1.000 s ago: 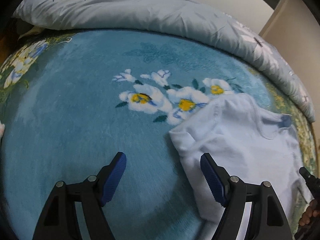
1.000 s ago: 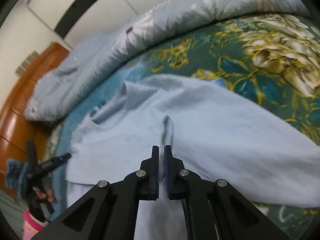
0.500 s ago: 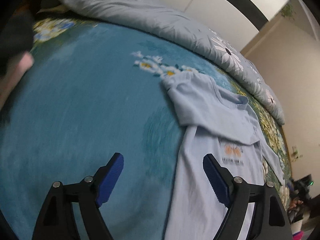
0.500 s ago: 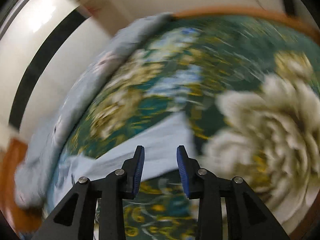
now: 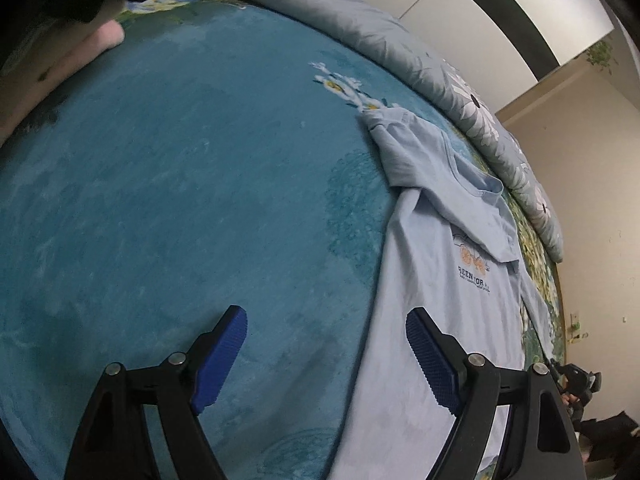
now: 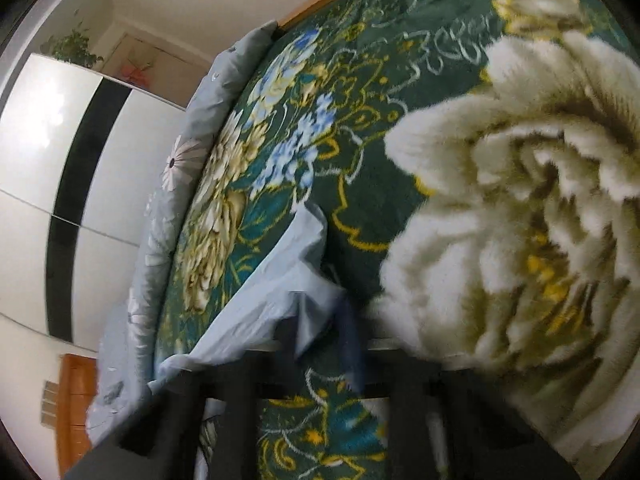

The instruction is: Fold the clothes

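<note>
A light blue T-shirt (image 5: 440,280) with an orange and black chest print lies flat on the bed, one sleeve folded over its chest. My left gripper (image 5: 326,360) hovers open over the blue blanket (image 5: 180,180) at the shirt's left edge; its right finger (image 5: 430,364) is above the cloth and nothing is between the pads. In the right wrist view my right gripper (image 6: 320,344) is blurred, its jaws closing on a raised corner of the T-shirt (image 6: 280,288), which shows between the fingers.
A grey flowered duvet (image 5: 400,52) is bunched along the far side of the bed. A person's bare limb (image 5: 60,60) rests at the top left. The green flowered blanket (image 6: 380,160) reaches the wooden bed edge (image 6: 320,4). A white wardrobe (image 6: 60,140) stands beyond.
My left gripper drew back, still open, so the whole shirt front shows. My right gripper let go of the shirt's middle, swung to its corner, opened and came together on it.
</note>
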### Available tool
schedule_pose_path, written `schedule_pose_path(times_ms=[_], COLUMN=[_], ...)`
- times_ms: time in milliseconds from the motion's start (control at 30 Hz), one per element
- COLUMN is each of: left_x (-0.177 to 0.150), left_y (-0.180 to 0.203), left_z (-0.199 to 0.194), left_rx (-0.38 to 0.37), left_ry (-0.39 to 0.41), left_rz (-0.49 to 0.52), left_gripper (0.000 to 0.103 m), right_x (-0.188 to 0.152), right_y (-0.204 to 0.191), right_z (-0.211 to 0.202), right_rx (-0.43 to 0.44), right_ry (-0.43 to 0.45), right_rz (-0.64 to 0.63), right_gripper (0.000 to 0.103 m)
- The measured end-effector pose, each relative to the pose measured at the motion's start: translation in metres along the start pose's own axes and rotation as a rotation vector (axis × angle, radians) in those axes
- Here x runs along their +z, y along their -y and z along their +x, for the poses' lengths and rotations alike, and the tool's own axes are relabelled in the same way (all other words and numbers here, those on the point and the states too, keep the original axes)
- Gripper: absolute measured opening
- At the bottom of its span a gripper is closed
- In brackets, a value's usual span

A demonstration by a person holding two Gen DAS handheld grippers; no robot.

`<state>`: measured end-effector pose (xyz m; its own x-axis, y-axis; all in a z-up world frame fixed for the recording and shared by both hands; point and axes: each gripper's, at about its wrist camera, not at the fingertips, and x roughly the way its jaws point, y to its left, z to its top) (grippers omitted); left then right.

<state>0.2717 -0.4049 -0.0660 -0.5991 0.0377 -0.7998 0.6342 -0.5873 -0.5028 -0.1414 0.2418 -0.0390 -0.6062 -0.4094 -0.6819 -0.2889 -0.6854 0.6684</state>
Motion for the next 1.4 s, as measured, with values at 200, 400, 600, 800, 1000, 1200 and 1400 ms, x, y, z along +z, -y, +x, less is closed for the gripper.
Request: schedule_pose_path(times_ms=[200, 400, 600, 800, 1000, 1200, 1400], left_x=[-0.001, -0.002, -0.005, -0.007, -0.009, -0.013, -0.016], left_y=[-0.015, -0.027, -0.030, -0.036, -0.047, -0.052, -0.055], left_z=[-0.003, -0.007, -0.025, -0.041, -0.043, -0.045, -0.045], left_rx=[-0.021, -0.077, -0.089, -0.107, -0.100, -0.091, -0.088], left_ry=[0.012, 0.015, 0.043, 0.069, 0.060, 0.052, 0.040], left_rz=[-0.028, -0.055, -0.036, -0.016, -0.041, -0.041, -0.048], left_gripper=[0.084, 0.084, 0.084, 0.084, 0.085, 0.085, 0.085], right_x=[0.008, -0.054, -0.158, -0.268, -0.362, -0.426, -0.457], right_y=[-0.080, -0.247, -0.356, -0.410, -0.417, -0.401, -0.386], right_z=[-0.027, -0.054, -0.037, 0.012, 0.067, 0.102, 0.116], right_rx=[0.002, 0.129, 0.237, 0.303, 0.312, 0.271, 0.252], right_ry=[0.096, 0.125, 0.049, -0.080, -0.263, -0.400, -0.470], right_rz=[-0.213, -0.624, -0.868, -1.003, -1.095, -1.137, -1.178], right_gripper=[0.006, 0.006, 0.006, 0.006, 0.006, 0.006, 0.006])
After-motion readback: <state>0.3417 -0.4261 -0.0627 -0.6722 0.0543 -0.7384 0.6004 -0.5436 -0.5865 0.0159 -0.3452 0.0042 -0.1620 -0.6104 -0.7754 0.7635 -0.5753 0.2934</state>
